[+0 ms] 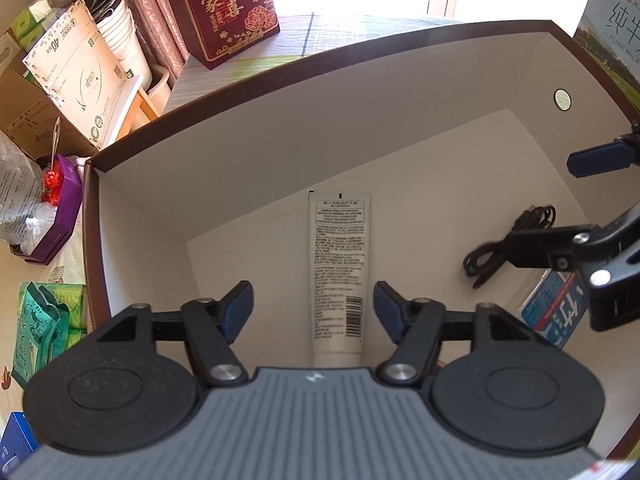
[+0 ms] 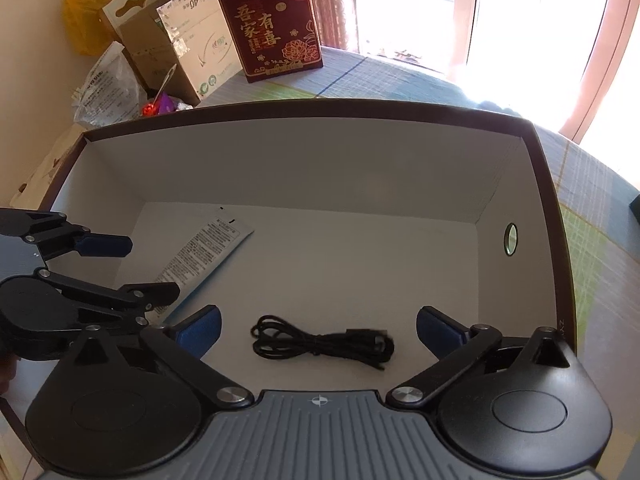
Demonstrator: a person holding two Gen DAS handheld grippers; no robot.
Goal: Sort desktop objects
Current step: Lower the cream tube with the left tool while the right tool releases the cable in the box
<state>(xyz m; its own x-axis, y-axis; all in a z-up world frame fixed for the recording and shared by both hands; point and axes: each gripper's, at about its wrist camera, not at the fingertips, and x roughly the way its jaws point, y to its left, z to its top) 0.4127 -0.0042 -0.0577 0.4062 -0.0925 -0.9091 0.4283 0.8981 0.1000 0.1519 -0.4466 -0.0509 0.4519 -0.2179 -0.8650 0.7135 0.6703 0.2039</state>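
Note:
A large box point(image 1: 320, 120) with white inner walls and a brown rim fills both views. On its floor lies a white tube point(image 1: 340, 272) with printed text and a barcode, lengthwise between the blue pads of my left gripper point(image 1: 313, 304). The pads stand clear of it, so that gripper is open. A coiled black cable point(image 2: 320, 342) lies on the box point(image 2: 320, 160) floor just beyond my right gripper point(image 2: 319, 322), which is wide open with nothing in it. The right gripper point(image 1: 568, 204) also shows at the right edge, above a blue-and-white packet point(image 1: 556, 308). The left gripper point(image 2: 136, 268) hangs over the tube point(image 2: 216, 248).
Behind the box stands a dark red gift box point(image 1: 228, 12) with gold characters. A milk carton point(image 1: 612, 40) is at the far right. Left of the box are a purple box point(image 1: 60, 208), green packets point(image 1: 44, 320) and cardboard cartons point(image 2: 160, 52). A bright window lies beyond.

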